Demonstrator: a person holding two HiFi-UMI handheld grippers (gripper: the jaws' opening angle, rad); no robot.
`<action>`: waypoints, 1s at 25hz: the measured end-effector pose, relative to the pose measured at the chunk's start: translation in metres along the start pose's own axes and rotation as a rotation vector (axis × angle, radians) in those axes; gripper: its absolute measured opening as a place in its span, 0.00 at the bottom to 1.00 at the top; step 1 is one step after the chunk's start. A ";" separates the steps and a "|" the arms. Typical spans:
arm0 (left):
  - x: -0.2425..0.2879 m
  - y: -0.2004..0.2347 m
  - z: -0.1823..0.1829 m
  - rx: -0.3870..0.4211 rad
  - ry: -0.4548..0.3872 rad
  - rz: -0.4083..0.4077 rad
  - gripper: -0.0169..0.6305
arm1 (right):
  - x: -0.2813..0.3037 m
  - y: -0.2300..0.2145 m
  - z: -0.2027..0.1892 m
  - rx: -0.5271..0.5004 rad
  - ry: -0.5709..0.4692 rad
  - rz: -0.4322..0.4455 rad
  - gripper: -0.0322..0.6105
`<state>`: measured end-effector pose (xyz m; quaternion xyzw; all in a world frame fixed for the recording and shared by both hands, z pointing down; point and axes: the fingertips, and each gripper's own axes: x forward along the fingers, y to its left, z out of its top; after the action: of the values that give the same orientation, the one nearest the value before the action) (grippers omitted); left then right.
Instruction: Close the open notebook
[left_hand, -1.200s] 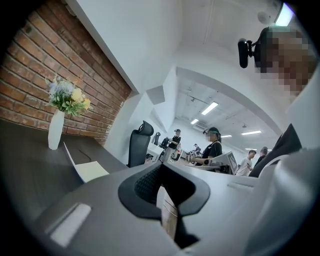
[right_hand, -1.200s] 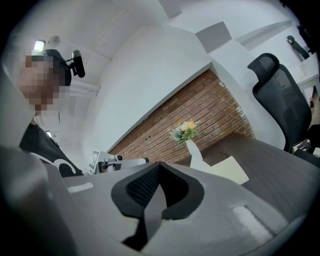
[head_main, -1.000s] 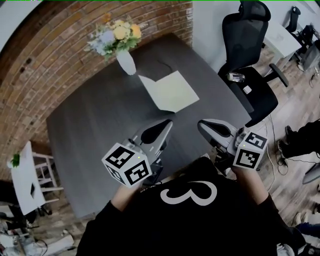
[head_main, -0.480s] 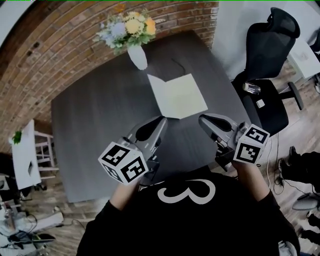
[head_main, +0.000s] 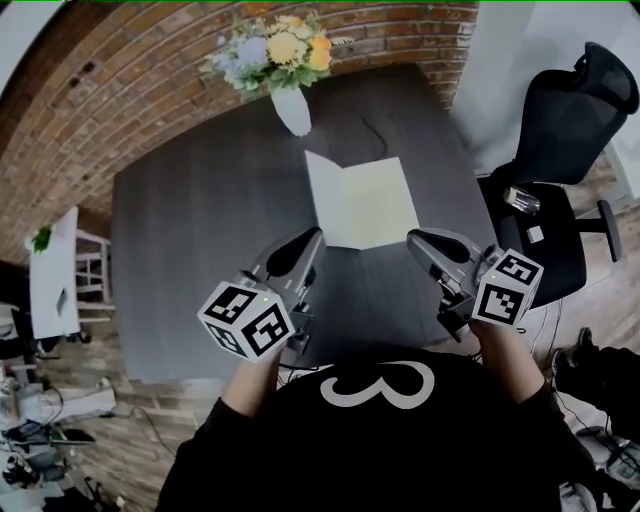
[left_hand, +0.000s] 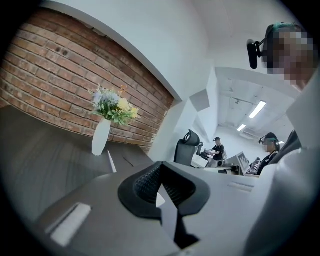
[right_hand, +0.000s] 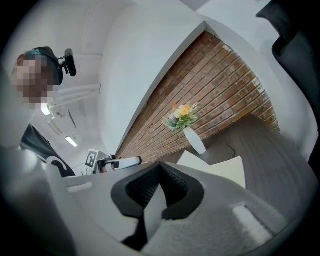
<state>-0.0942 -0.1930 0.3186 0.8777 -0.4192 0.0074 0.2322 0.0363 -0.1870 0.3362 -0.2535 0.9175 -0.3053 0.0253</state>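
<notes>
The open notebook (head_main: 362, 202) lies flat with pale pages up, on the far half of the dark grey table (head_main: 190, 250). My left gripper (head_main: 306, 240) hovers just short of the notebook's near left corner, jaws shut on nothing. My right gripper (head_main: 418, 243) hangs off the near right corner, also shut and empty. In the left gripper view the left gripper (left_hand: 161, 174) points past a thin sliver of the notebook (left_hand: 112, 161). In the right gripper view the right gripper (right_hand: 159, 172) has the notebook (right_hand: 224, 167) beyond its tip.
A white vase of flowers (head_main: 290, 105) stands at the table's far edge by the brick wall, with a thin dark cable (head_main: 372, 133) beside it. A black office chair (head_main: 565, 140) stands right of the table, a small white stand (head_main: 55, 285) on the left. People sit in the background (left_hand: 217, 150).
The head view has swung, so the table and notebook sit more squarely ahead. Both grippers stay shut near the notebook's near edge, now slightly wider apart.
</notes>
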 end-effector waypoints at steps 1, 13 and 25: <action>0.001 0.005 -0.002 -0.007 -0.008 0.015 0.05 | 0.000 -0.004 0.000 0.002 0.010 0.003 0.05; 0.020 0.050 -0.032 -0.052 -0.033 0.201 0.05 | -0.005 -0.042 -0.004 0.014 0.082 0.052 0.05; 0.020 0.085 -0.062 -0.076 -0.007 0.288 0.05 | -0.013 -0.066 -0.014 0.023 0.105 0.043 0.05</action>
<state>-0.1323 -0.2281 0.4121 0.7992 -0.5414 0.0219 0.2602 0.0739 -0.2179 0.3841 -0.2171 0.9193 -0.3280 -0.0133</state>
